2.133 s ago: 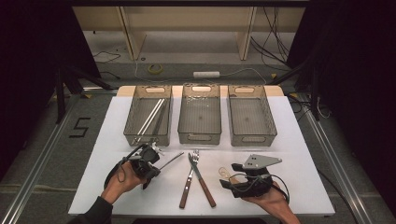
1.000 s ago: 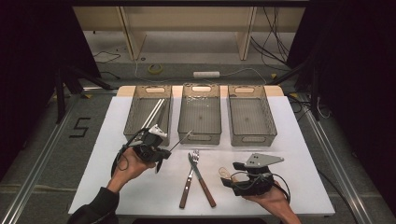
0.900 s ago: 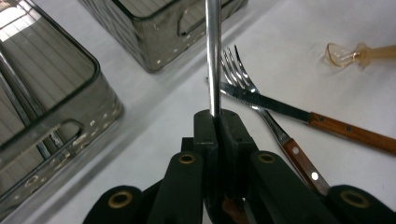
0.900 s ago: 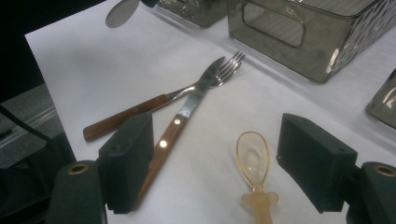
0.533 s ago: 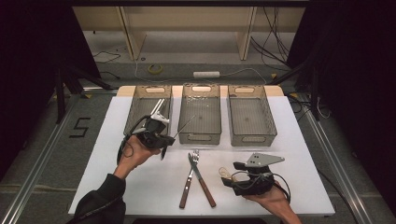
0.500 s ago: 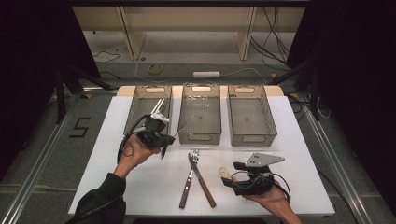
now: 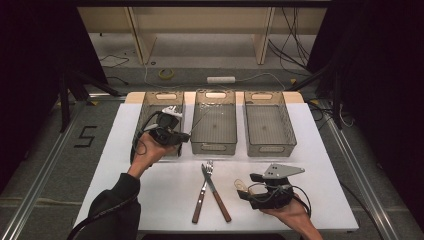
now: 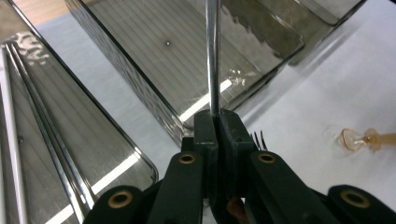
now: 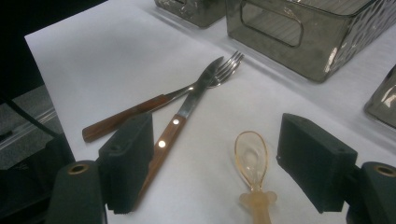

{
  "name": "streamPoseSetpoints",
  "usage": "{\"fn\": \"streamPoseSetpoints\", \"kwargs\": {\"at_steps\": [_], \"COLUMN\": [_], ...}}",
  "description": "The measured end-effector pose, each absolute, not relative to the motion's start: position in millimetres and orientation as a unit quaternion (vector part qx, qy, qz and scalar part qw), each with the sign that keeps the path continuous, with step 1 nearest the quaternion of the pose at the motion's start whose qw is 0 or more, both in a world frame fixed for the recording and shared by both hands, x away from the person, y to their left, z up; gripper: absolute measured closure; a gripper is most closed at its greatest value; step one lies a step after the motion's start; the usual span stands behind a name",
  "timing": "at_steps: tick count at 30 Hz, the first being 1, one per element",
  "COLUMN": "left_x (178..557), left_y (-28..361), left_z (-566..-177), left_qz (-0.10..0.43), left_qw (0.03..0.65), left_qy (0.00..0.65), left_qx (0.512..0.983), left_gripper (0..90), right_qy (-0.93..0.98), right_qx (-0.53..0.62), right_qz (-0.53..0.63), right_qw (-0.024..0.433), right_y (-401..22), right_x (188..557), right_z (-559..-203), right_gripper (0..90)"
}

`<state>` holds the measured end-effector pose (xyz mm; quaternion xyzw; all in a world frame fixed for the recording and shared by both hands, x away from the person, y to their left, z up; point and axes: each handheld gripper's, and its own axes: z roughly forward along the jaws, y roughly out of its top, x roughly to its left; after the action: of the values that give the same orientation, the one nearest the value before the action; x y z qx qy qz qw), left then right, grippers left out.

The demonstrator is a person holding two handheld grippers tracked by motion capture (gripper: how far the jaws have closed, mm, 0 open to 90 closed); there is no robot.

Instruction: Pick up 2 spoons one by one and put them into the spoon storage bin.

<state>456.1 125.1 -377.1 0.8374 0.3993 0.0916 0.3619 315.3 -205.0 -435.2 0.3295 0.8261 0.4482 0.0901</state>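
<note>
My left gripper [image 7: 186,135] hovers at the near end of the left bin [image 7: 148,100], shut on a thin metal utensil [image 7: 201,116]. In the left gripper view the jaws [image 8: 217,116] are pressed together on its steel shaft [image 8: 213,56], which points out over the middle bin [image 8: 154,51]. My right gripper [image 7: 245,188] rests on the table at the front right, open. A translucent amber spoon [image 9: 251,161] lies on the sheet between its jaws [image 9: 215,140], untouched. A wooden-handled fork [image 7: 202,192] and knife [image 7: 217,192] lie crossed at the front centre.
Three smoky clear bins stand in a row at the back of the white sheet: left, middle [image 7: 215,92] and right [image 7: 270,95]. The left one holds thin metal rods [image 8: 14,140]. Dark floor, rails and cables surround the table.
My left gripper has carried the metal utensil up and away from the person, from the sheet toward the gap between the left and middle bins. The right gripper has stayed put.
</note>
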Motion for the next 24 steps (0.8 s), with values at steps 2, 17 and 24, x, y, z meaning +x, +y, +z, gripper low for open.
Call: {"fn": "streamPoseSetpoints", "kwargs": {"at_steps": [2,17,24], "left_x": [460,491,505], "left_y": [123,107,101], "left_z": [-376,-372,-375], "left_qz": [0.093,0.086,0.086], "left_qw": [0.362,0.376,0.371], "left_qy": [0.401,0.418,0.428], "left_qx": [0.836,0.823,0.82], "left_gripper": [85.5,85.9,88.1], "right_qy": [0.826,0.825,0.824], "right_qx": [0.33,0.331,0.331], "right_qz": [0.449,0.45,0.451], "right_qw": [0.09,0.088,0.089], "right_y": [-205,-207,-207], "right_x": [315,316,316], "right_z": [-435,-435,-435], "right_gripper": [28.1,28.2,28.2]}}
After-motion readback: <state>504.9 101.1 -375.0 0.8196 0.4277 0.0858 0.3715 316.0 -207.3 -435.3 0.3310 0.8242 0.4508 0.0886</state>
